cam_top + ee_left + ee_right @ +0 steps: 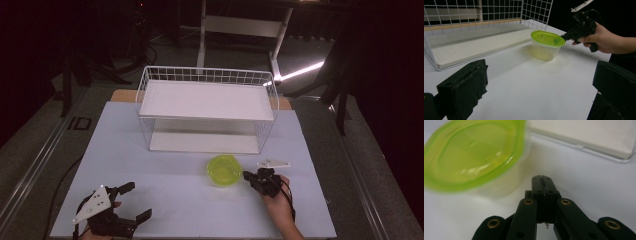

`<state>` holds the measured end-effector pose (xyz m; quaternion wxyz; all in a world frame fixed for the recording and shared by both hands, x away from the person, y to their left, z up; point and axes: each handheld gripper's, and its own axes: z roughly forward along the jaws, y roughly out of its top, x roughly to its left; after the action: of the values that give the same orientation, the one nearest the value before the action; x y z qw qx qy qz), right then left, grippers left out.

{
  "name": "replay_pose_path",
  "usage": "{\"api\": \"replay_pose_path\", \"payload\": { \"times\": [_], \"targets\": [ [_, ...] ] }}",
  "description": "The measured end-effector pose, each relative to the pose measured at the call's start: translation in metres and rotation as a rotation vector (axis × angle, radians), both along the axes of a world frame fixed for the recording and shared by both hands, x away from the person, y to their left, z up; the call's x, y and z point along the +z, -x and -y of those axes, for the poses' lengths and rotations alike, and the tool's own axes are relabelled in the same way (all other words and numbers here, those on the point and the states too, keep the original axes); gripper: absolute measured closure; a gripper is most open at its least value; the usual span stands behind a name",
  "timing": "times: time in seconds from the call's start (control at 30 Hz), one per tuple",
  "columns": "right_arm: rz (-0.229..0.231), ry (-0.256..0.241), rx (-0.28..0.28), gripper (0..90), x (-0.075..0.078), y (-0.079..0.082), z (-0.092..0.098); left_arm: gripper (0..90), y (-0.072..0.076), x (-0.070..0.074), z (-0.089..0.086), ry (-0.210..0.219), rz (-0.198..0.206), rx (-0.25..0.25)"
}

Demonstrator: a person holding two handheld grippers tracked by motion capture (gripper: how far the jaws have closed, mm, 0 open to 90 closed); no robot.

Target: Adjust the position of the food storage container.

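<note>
The white table [165, 200] is taking up most of the high view, a big pale sheet with dark floor all around it. Sitting toward its far side is the white wire rack [207, 107], two flat shelves inside a grid of thin wire, with its open front facing the person.

Next down in size, the left gripper [137, 202] is hanging out at the near left corner of the table, grey three-cornered plate on top, and its jaws are spread wide with nothing between them. In the left gripper view those two black padded jaws are sitting far apart at the bottom corners, just bare table in the gap.

The right gripper [248, 176] is being held by the person's right hand [278, 202] near the middle right of the table. In the right gripper view its jaws are pressed tight together, clenched on nothing. The tip is sitting just beside the container, right at the rim; I can't tell if it's actually touching.

Smallest thing: the clear plastic container [224, 170] with the lime green lid [547, 38] snapped on top. It's standing upright on the table in front of the rack, near the rack's right end, and well apart from the left gripper. In the right gripper view the lid is looking a bit blurry.
</note>
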<state>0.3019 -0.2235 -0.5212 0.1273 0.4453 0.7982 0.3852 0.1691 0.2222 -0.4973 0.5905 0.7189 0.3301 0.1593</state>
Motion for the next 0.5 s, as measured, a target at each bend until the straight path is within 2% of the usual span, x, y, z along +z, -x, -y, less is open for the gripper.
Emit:
{"api": "replay_pose_path", "payload": {
  "times": [0.13, 0.27, 0.37, 0.5],
  "targets": [
    [0.000, -0.017, -0.020, 90.0, -0.001, -0.014, -0.004, 0.6, -0.001, 0.000, 0.000, 0.004, -0.003, 0.001],
    [-0.013, -0.030, -0.006, 90.0, -0.005, -0.023, -0.013, 0.6, -0.001, 0.000, -0.001, 0.004, -0.003, 0.002],
    [-0.029, -0.038, 0.015, 90.0, -0.007, -0.022, -0.020, 0.6, 0.000, 0.000, -0.002, 0.005, -0.001, 0.000],
    [-0.043, -0.053, 0.034, 90.0, -0.009, -0.013, -0.024, 0.6, 0.000, 0.001, -0.001, 0.004, 0.001, -0.003]
  ]
}}
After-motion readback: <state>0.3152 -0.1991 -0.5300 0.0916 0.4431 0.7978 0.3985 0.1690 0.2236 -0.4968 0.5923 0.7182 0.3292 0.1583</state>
